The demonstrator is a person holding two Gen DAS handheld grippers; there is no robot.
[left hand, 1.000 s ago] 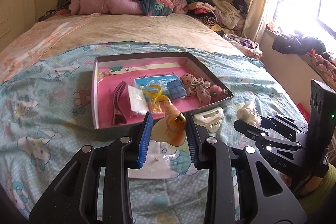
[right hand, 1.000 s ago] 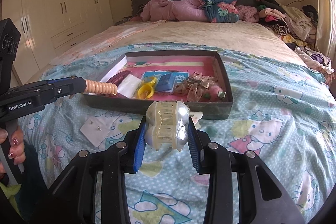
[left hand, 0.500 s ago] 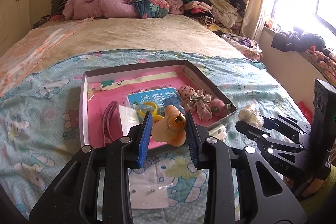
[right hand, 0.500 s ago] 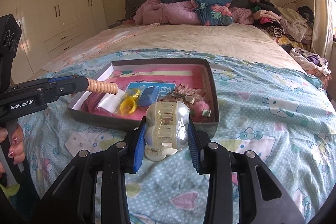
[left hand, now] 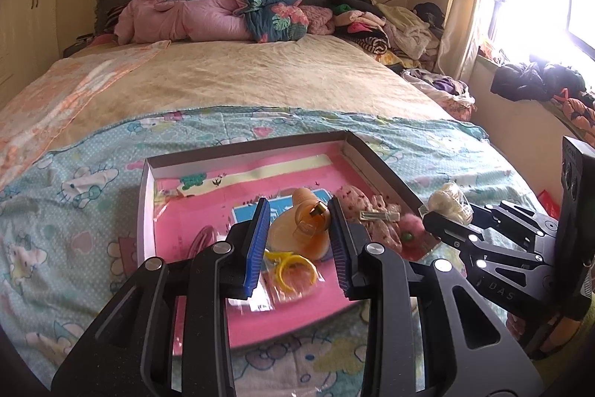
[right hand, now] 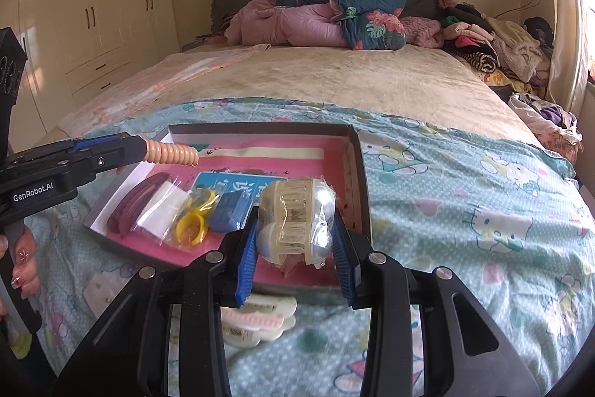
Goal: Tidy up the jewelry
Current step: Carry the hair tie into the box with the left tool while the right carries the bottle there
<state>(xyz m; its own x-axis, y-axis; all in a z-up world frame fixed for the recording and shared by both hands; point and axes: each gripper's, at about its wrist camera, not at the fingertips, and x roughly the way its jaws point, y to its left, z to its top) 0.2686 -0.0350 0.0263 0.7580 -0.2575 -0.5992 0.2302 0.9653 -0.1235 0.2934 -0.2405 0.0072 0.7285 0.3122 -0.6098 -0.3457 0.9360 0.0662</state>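
A shallow grey box with a pink floor (left hand: 193,218) (right hand: 282,166) lies on the bed. My left gripper (left hand: 299,240) is shut on an orange ribbed hair clip (left hand: 305,229) (right hand: 173,153), held above the box's middle. My right gripper (right hand: 295,248) is shut on a cream and silver claw clip in clear wrap (right hand: 295,222) (left hand: 448,203), held above the box's near right corner. Inside lie yellow rings in a bag (right hand: 191,222), a maroon clip (right hand: 130,203), a blue card (right hand: 230,188) and pink spotted bows (left hand: 366,211).
A white and pink claw clip (right hand: 256,320) lies on the Hello Kitty blanket (right hand: 465,211) just before the box. A white earring card (right hand: 98,289) lies to its left. Pillows and heaped clothes (right hand: 494,39) are at the bed's far end. A wardrobe (right hand: 85,6) stands left.
Both grippers have moved forward with their clips, from before the box's near edge to above the box. Both grips stay shut.
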